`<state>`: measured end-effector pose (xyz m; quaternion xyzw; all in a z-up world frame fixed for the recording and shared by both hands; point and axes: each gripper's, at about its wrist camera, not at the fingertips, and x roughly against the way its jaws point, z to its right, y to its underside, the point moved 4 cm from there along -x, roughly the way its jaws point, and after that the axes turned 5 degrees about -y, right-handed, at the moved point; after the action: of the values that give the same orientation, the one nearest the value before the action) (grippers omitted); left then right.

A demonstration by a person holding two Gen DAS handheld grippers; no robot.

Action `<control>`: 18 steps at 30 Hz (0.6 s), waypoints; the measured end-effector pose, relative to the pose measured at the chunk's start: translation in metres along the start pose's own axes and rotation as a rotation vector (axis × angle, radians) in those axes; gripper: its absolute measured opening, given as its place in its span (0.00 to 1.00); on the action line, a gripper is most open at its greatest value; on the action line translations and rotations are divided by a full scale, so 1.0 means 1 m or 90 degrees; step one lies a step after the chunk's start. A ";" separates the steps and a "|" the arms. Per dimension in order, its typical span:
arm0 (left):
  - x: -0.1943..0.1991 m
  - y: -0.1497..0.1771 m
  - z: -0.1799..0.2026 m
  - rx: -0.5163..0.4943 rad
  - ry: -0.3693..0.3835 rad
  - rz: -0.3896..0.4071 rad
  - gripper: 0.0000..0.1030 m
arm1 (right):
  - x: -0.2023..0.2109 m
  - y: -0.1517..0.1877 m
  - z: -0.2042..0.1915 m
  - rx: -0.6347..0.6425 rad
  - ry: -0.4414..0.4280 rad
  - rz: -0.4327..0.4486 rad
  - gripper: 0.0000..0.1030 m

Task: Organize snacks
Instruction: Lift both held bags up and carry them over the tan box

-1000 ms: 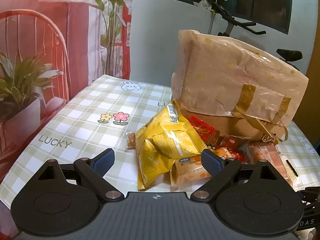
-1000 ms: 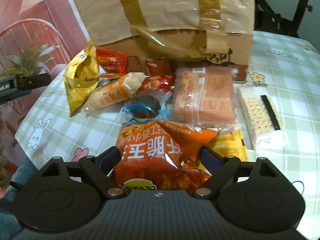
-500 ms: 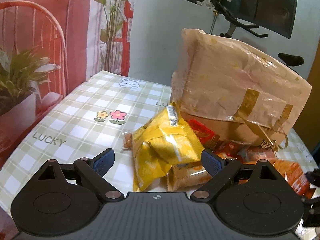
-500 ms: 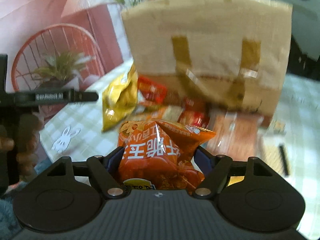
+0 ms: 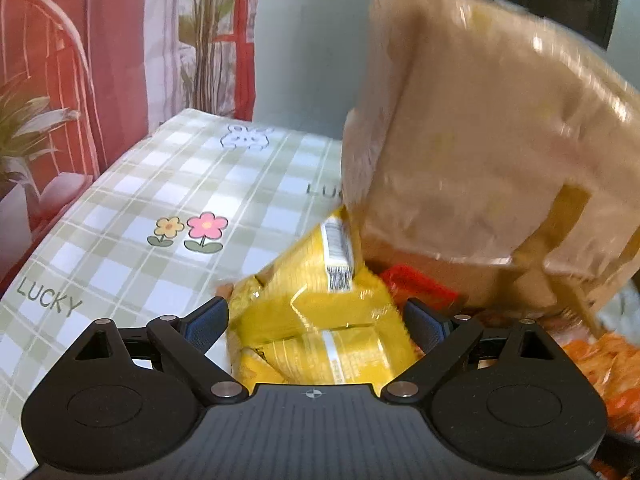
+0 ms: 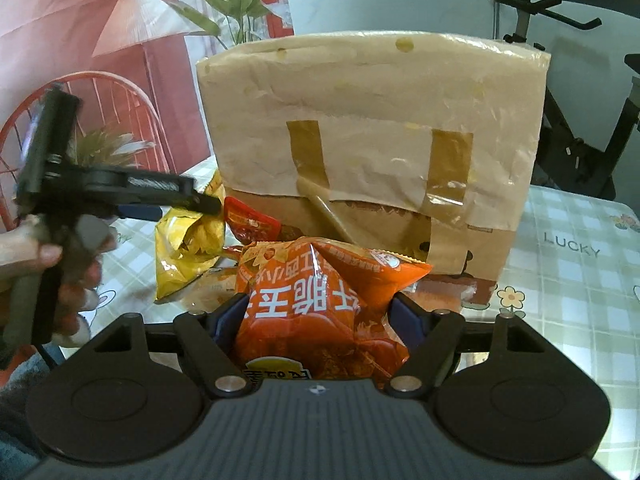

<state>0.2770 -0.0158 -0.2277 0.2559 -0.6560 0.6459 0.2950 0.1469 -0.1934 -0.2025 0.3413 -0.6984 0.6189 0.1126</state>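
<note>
Squeezing the orange bag (image 6: 316, 304), R gripper (image 6: 316, 316) faces paper bag (image 6: 372, 140) straight ahead; L gripper (image 5: 316, 318) open round yellow bag (image 5: 316, 320).

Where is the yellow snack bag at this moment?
In the left wrist view the yellow snack bag lies on the checked tablecloth between the open fingers of the left gripper, just in front of the big paper bag.
</note>
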 end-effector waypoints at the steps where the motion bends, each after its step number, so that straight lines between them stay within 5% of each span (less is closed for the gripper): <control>1: -0.001 0.002 0.001 -0.012 -0.011 0.004 0.93 | 0.000 0.001 0.002 -0.003 0.000 -0.002 0.75; 5: 0.000 0.008 -0.002 -0.015 -0.014 0.010 0.93 | -0.003 0.003 0.007 -0.017 0.001 -0.006 0.75; 10: 0.015 0.010 -0.022 0.018 -0.001 0.038 0.75 | -0.004 0.001 0.008 -0.018 -0.003 -0.005 0.75; 18: 0.057 0.016 -0.037 0.004 0.003 0.081 0.73 | 0.001 0.001 0.007 -0.024 -0.004 0.006 0.75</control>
<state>0.2283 0.0241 -0.1981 0.2134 -0.6684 0.6657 0.2542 0.1468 -0.2004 -0.2041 0.3375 -0.7118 0.6054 0.1137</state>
